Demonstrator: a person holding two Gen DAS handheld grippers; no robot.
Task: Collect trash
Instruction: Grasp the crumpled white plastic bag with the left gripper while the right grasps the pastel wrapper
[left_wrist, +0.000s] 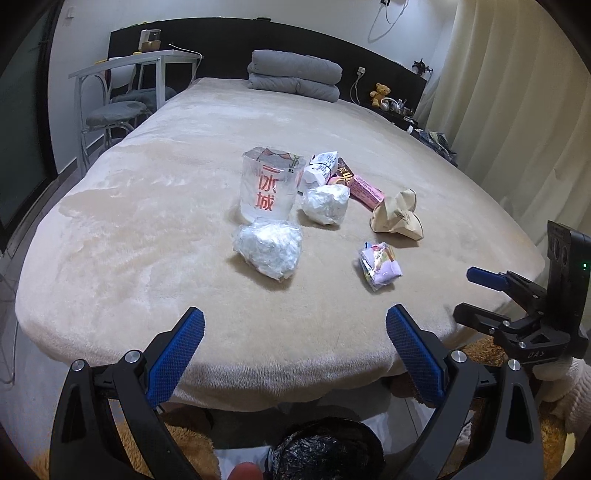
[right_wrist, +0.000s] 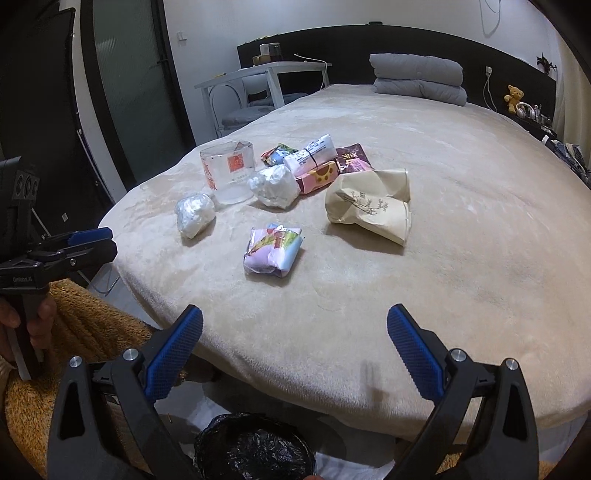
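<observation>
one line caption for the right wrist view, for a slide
Open right tool faces trash on the bed: pastel wrapper nearest, crushed paper cup beyond, bin below.

Home bedroom, wide bed ahead, folded quilt at far headboard, curtain right, teddy bear beyond

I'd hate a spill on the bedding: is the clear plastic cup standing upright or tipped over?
Upright. The clear plastic cup stands on its base on the bed, open rim facing up. Whether liquid remains inside, I cannot tell.
</observation>
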